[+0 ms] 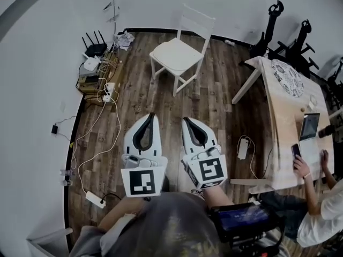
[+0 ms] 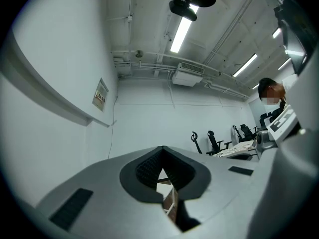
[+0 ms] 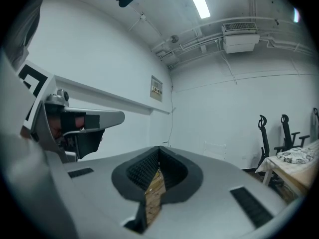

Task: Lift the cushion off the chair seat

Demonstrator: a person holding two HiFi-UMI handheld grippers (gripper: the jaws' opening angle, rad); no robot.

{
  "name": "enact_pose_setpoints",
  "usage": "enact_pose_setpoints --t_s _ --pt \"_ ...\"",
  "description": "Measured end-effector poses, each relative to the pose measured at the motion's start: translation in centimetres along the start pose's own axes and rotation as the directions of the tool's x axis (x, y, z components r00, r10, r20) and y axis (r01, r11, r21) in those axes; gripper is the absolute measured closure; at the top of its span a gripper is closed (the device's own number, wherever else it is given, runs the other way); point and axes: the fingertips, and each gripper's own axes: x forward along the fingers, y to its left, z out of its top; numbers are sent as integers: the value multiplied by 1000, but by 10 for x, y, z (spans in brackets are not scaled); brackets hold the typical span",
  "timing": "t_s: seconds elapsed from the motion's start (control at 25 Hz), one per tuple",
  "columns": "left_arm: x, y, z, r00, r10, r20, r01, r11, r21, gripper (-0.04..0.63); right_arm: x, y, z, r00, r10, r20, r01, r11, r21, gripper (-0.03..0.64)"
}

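A white wooden chair [image 1: 179, 52] stands on the wood floor near the far wall, and its seat shows a flat pale surface. A round patterned cushion [image 1: 286, 77] lies on the far end of the table [image 1: 278, 122] at the right; it also shows in the right gripper view [image 3: 295, 156]. My left gripper [image 1: 151, 116] and right gripper [image 1: 187, 121] are side by side, pointing at the chair from well short of it. Both are shut with nothing between the jaws [image 2: 162, 151] [image 3: 159, 151]. A sliver of the chair [image 2: 167, 189] shows through the left jaws.
A router [image 1: 95, 50], power strips and loose cables [image 1: 102, 116] lie along the left wall. A person [image 1: 316, 208] sits at the table with a laptop [image 1: 310, 126] and a phone [image 1: 296, 150]. Black office chairs [image 1: 278, 31] stand at the back right. A white adapter [image 1: 243, 148] lies on the floor.
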Motion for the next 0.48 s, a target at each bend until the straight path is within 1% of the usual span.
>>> enact_pose_setpoints --t_s 0.12,0.28,0.48 --pt "16 13 -3 1000 -4 3 4 1000 -1 589 21 -3 2 999 -5 36 5 1000 -3 609" --pt "36 23 -13 1000 -13 -4 13 1000 -15 589 41 -11 -2 1000 -24 13 24 1000 2 609" --pt "61 25 -32 999 -21 -47 19 999 -39 589 59 -29 -11 999 -36 -25 36 999 -10 609"
